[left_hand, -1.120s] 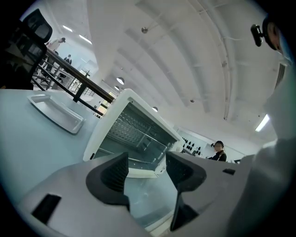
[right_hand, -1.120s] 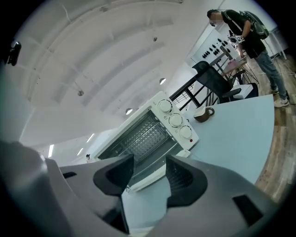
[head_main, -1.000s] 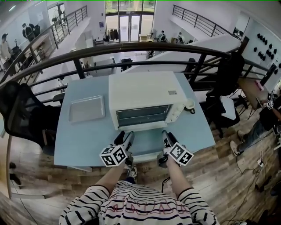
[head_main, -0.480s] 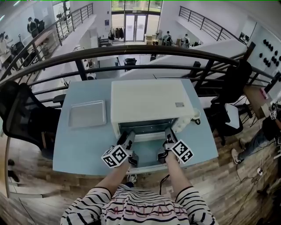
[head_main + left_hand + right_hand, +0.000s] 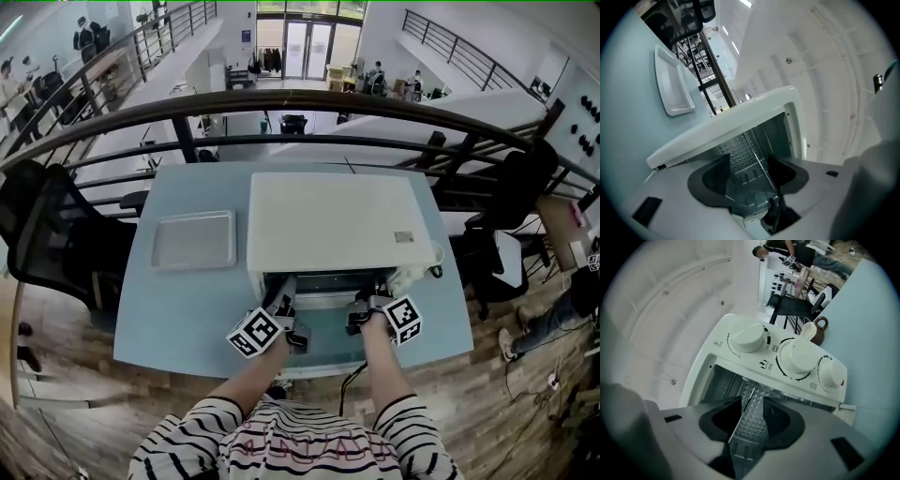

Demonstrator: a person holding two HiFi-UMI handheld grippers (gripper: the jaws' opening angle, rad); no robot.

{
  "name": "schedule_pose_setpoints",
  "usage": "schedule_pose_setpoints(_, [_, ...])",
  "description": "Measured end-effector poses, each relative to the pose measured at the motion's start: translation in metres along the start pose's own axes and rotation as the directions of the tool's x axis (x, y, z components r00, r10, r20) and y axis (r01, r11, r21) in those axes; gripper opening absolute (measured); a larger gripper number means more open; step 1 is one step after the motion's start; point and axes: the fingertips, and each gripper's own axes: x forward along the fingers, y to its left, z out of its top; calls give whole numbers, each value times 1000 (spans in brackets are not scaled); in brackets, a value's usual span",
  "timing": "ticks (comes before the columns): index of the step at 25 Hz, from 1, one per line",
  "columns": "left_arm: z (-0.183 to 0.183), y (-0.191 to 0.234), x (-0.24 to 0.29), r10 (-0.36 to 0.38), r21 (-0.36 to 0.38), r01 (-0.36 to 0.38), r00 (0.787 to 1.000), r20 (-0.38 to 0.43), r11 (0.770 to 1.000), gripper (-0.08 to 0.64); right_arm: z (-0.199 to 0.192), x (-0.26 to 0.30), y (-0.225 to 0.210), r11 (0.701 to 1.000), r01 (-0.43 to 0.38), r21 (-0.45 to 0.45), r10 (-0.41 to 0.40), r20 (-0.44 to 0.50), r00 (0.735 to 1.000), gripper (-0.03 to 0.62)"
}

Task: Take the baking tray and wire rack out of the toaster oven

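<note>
A white toaster oven (image 5: 337,220) stands on the light blue table (image 5: 169,319) with its front open towards me. Both grippers reach level into its mouth. My left gripper (image 5: 284,292) is open, and a thin wire of the rack (image 5: 757,157) runs through the gap between its jaws (image 5: 749,171). My right gripper (image 5: 367,298) is below the three knobs (image 5: 799,357). Its jaws have just been closing but a gap remains, with the rack's edge (image 5: 746,401) between them (image 5: 752,416). The baking tray (image 5: 192,239) lies flat on the table left of the oven, also in the left gripper view (image 5: 670,86).
A dark curved railing (image 5: 309,103) runs behind the table. A black office chair (image 5: 56,244) stands to the left. A small cream and brown jug (image 5: 815,329) sits beside the oven's knob side. People stand far off on the floor below.
Both grippers have moved forward from the table's front edge to the oven's mouth and have rolled. The tray on the table has not moved.
</note>
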Motion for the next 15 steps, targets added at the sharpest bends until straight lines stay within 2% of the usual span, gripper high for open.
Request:
schedule_pose_setpoints(4, [6,2,5,-12,-38,12,1000,18,999,264,6,15,3,999,-27,35,26,26,999,106])
schedule_pose_setpoints(9, [13,4,9,-18,-86,22,999,51,996,253,7,25,5,999,-32,35,32,13,999,55])
schedule_pose_setpoints(15, [17,5,9,-11,-126,22,996,86,992,238,7,19,4,997,-39,64,39,-3,999,41])
